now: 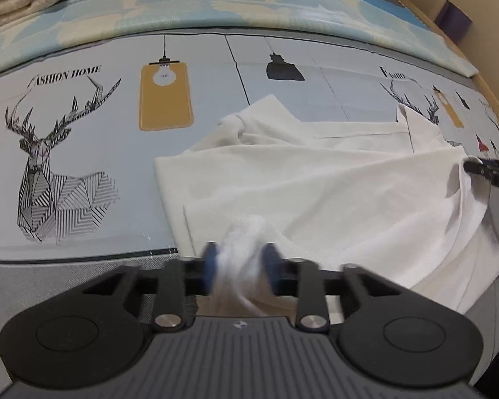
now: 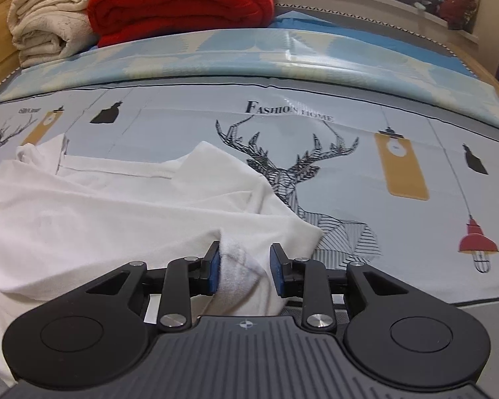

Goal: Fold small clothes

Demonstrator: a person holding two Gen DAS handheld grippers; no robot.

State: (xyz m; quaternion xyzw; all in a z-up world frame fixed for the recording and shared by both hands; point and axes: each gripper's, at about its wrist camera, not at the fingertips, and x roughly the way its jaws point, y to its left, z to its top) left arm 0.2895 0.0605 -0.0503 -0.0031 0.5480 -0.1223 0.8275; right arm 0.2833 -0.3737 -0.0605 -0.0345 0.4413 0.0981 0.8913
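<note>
Two corners of the white garment [image 1: 316,183] were pinched, one by the left gripper [image 1: 239,262], one by the right gripper [image 2: 246,262]; even tension was judged necessary.

White garment [image 1: 316,179]; grey sheet [image 2: 366,173] (deer, lamp prints); red blanket [image 2: 183,3].

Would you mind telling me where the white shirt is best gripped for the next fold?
Probably at its near hem corners, approached from the bed's near edge: the white shirt lies spread with that edge closest, and the left gripper and right gripper already have bunched cloth there between their fingers.
</note>
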